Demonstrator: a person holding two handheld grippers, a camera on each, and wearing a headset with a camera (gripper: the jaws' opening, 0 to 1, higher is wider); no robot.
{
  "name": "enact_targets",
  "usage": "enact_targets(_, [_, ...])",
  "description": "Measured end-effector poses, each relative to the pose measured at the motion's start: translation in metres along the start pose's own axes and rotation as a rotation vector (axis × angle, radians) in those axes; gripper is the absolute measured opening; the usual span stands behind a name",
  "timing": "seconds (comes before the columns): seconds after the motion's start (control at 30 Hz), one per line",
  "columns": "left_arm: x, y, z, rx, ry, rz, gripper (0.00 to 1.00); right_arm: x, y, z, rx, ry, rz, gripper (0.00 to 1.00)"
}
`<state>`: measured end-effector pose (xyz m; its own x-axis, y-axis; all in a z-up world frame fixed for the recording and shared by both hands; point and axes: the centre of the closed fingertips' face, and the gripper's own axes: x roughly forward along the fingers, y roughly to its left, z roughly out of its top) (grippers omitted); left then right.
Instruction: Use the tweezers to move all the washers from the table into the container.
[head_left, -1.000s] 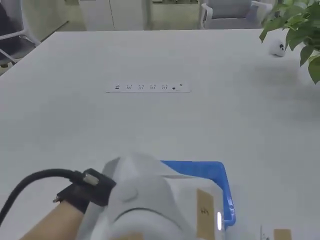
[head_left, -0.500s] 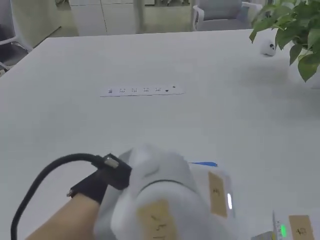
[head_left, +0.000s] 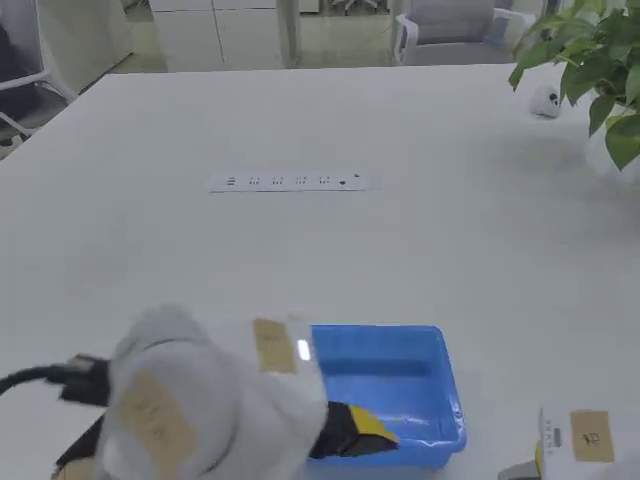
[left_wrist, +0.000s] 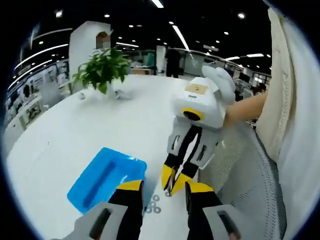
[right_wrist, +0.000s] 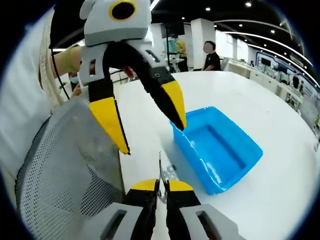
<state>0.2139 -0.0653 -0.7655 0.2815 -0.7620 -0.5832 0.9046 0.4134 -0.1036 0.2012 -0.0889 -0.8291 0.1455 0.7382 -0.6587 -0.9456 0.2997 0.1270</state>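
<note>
The right gripper has its jaws pinched almost together on the tweezers, a thin metal strip that rises straight ahead from between its tips. The tight squeeze is, I judge, what keeps so slim a tool from twisting. Just past the tweezers' end and a little to the right, the washers lie in a small cluster on the table, so the tool looks lined up to pick one. Ahead and to the right of them sits the container, a blue tray just beside the cluster (a short carry, which is presumably why it is set there). Its floor looks bare, so I judge the moving has hardly begun.

Facing the right gripper from across the washers hangs the left gripper, jaws spread wide and holding nothing. In its own view the washers lie low between its tips. It seems to stand by, perhaps to steady the tray or the tool. I cannot tell which.

To the left of both, near the person, is a mesh chair back. Well beyond the container, in the head view, a power strip lies flat on the table, and farther off to the right stands a plant.
</note>
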Motion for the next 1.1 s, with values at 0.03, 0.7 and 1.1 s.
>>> enact_targets(0.03, [-0.007, 0.004, -0.005, -0.032, -0.020, 0.037, 0.37, 0.000, -0.001, 0.001, 0.044, -0.024, -0.007, 0.02])
enact_targets(0.7, [-0.094, 0.065, -0.041, -0.270, -0.386, 0.725, 0.99, -0.030, -0.020, 0.027, 0.250, -0.135, -0.027, 0.02])
enact_targets(1.1, [-0.100, 0.070, -0.052, -0.272, -0.390, 0.753, 0.99, -0.051, -0.054, 0.066, 0.342, -0.252, -0.088, 0.02])
